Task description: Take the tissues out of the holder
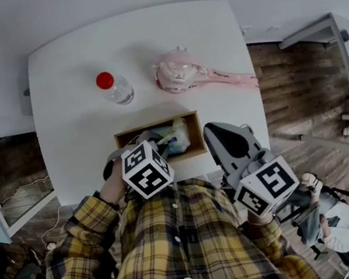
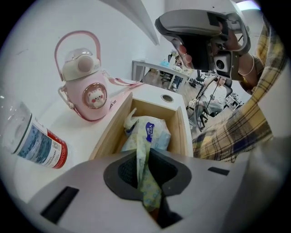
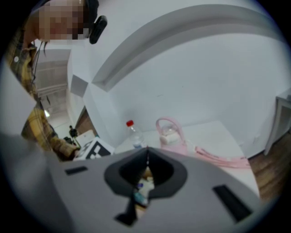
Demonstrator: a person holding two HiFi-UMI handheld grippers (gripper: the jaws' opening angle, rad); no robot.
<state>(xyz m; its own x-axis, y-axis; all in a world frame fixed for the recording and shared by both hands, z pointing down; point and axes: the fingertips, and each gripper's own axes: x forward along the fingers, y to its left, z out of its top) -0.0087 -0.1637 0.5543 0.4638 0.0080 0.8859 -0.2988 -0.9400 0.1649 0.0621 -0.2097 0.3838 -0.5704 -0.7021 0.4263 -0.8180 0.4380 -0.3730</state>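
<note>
A shallow wooden holder (image 1: 195,133) stands at the near edge of the white table (image 1: 81,138) with soft tissue packs (image 1: 174,139) inside. My left gripper (image 1: 134,148) reaches into its left end. In the left gripper view the jaws (image 2: 144,179) are shut on a pale patterned tissue (image 2: 145,159) that rises from the packs (image 2: 152,132) in the holder (image 2: 108,135). My right gripper (image 1: 212,130) hovers beside the holder's right end, off the table, its jaws (image 3: 146,152) shut and empty. Through the gap under its tips a bit of the holder's contents shows.
A clear bottle with a red cap (image 1: 114,87) lies behind the holder at the left. A pink child's flask (image 1: 176,73) with a long strap (image 1: 231,79) sits behind it at the right. The table's near edge runs just below the holder. A person sits at the lower right (image 1: 339,220).
</note>
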